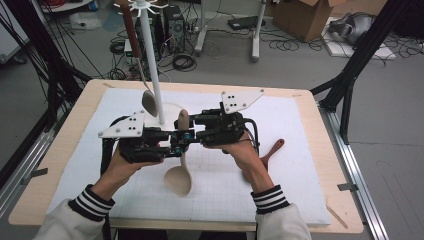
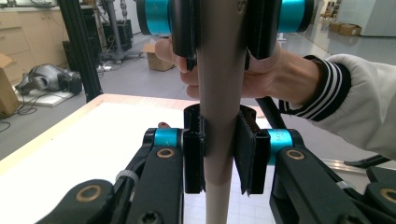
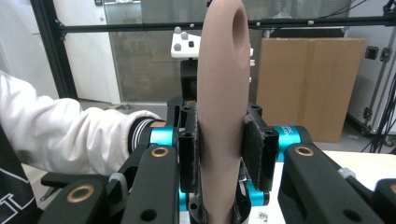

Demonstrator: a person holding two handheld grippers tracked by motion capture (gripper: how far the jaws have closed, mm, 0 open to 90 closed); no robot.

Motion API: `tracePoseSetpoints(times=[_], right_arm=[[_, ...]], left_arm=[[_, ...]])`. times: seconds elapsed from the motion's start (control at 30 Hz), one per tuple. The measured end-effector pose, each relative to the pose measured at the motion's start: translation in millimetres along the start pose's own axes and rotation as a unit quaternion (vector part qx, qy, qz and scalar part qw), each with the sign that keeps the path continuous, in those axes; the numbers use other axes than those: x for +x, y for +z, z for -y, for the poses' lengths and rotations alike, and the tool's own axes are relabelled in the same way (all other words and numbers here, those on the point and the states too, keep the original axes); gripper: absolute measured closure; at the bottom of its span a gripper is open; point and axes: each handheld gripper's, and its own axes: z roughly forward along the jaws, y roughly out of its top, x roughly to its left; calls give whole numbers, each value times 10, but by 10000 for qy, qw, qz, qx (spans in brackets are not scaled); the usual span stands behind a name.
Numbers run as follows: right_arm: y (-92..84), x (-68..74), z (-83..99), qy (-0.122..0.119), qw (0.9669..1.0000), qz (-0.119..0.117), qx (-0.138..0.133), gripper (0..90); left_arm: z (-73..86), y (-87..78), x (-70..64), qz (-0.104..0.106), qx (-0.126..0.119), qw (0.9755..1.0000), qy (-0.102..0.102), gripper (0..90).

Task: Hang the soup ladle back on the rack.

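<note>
A beige ladle hangs upright above the white mat, bowl down and handle tip up. My left gripper comes in from the left and is shut on the handle. Its pads press both sides of the handle. My right gripper comes in from the right, just above the left one, and is shut on the same handle near the hole at its tip. In the left gripper view the right gripper faces mine, with the person's hand behind it.
A white rack pole stands at the back of the mat, and a brown-handled spoon hangs from it just behind the grippers. A brown wooden spatula lies on the mat by the right hand. The table is light wood.
</note>
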Motion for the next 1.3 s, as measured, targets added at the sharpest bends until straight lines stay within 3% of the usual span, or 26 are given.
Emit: tracePoseSetpoints(times=[0.13, 0.27, 0.37, 0.5, 0.87, 0.93, 1.0, 1.17, 1.3], right_arm=[[-27, 12, -2, 3, 9989, 475, -33, 376], [-48, 23, 14, 47, 9946, 1027, 119, 106], [-89, 31, 33, 69, 9902, 1387, 133, 4], [-206, 54, 59, 30, 9854, 1699, 51, 4], [-528, 209, 150, -138, 9716, 2353, 190, 4], [-602, 245, 175, -156, 9678, 2503, 203, 4], [-681, 293, 203, -247, 9611, 2742, 247, 4], [-894, 411, 294, -256, 9489, 3135, 237, 4], [-1045, 476, 363, -279, 9404, 3376, 290, 4]], left_arm=[[3, -7, -23, -82, 173, 9997, 137, 748], [4, -23, -18, -138, 163, 9997, 118, 748], [-3, -48, -9, -199, 191, 9995, 125, 748], [3, -100, 15, -356, 232, 9991, 89, 748], [-14, -262, 96, -741, 231, 9970, -38, 748], [-32, -291, 116, -829, 283, 9961, -76, 748], [-42, -340, 137, -924, 283, 9953, -42, 748], [-57, -475, 200, -1123, 326, 9931, -112, 748], [-66, -566, 238, -1281, 346, 9910, -164, 748]])
